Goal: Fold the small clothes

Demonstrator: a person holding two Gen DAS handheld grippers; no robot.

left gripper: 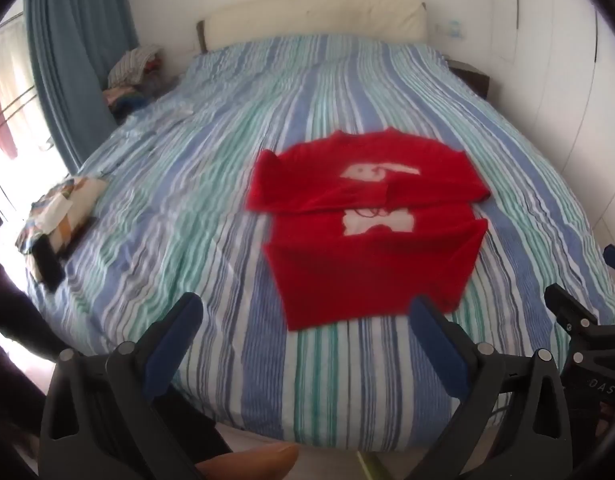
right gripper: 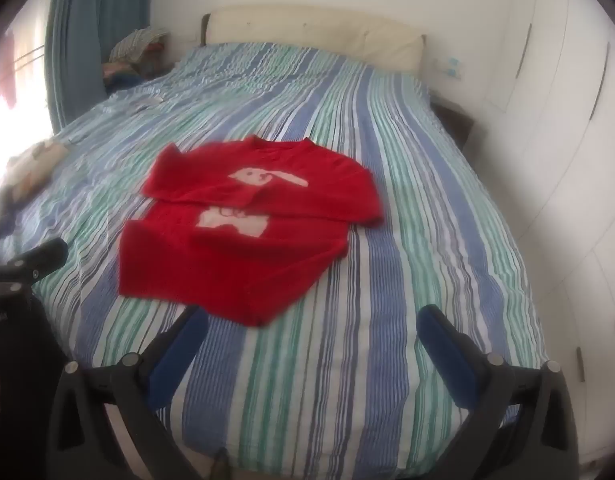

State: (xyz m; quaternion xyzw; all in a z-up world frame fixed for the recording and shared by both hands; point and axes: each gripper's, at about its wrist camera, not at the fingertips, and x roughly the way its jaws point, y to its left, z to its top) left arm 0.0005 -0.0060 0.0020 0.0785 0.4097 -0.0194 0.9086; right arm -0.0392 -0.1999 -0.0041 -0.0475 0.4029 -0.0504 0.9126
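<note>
- While both grippers hang over the near end of the bed (left gripper: 211, 152), the red sweater (left gripper: 371, 236) lies flat on the striped cover, about mid-bed, with both sleeves crossed over its chest and white print.
- Left gripper (left gripper: 303, 320) has its jaws spread wide and empty, the sweater's hem just ahead of its right-hand finger.
- Right gripper (right gripper: 315, 332) is likewise fully released, holding nothing, with the hem's near corner just beyond it.
- Likely next comes pinching the hem to fold it up toward the collar.
- Risk, as I judge it: the jaws could bite the striped cover along with the knit and drag the bedding.
- Another risk: lifting the hem unevenly might slide the crossed sleeves out of place, spoiling the fold.
- Other clothes piled (left gripper: 135, 76) by the blue curtain (left gripper: 75, 40) sit well apart.
</note>
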